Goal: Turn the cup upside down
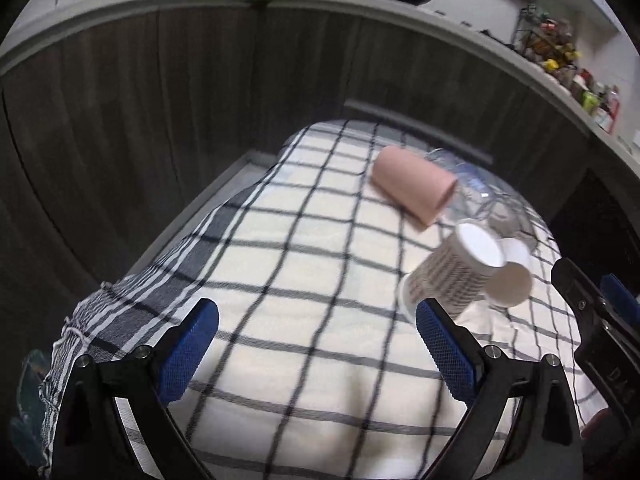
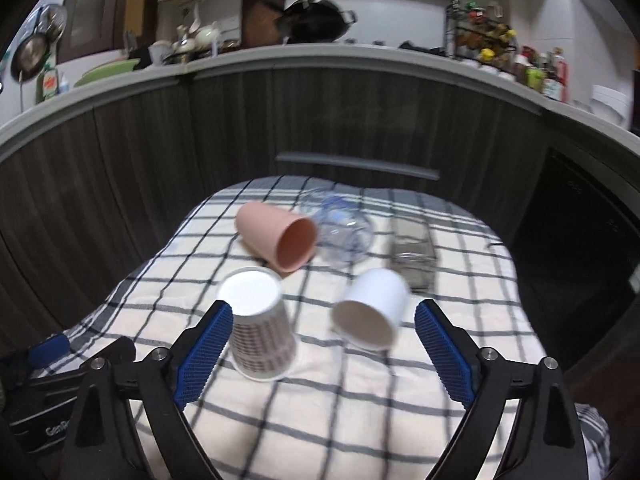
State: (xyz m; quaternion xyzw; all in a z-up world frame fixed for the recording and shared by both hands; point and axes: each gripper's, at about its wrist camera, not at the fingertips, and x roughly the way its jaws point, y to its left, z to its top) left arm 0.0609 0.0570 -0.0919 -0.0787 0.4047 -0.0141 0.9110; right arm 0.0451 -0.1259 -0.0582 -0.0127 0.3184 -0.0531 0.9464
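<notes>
While the white cup (image 2: 370,312) is lying on its side just ahead between the spread fingers of the right gripper (image 2: 324,330), closing across its wall and rotating mouth-down looks best; the left gripper (image 1: 318,334) is hovering spread, empty.

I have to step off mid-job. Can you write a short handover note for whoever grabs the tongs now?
Left tongs: open, empty, over the checked cloth.
Right tongs: open, empty, facing the cups.
Patterned paper cup: already upside down, base up.
White paper cup: on its side, mouth toward the right wrist camera.
Pink cup: on its side, beside a clear plastic cup, also lying down.
Grey cup: too blurred to judge.
Left: flip the lying cups; the white one is nearest.
</notes>
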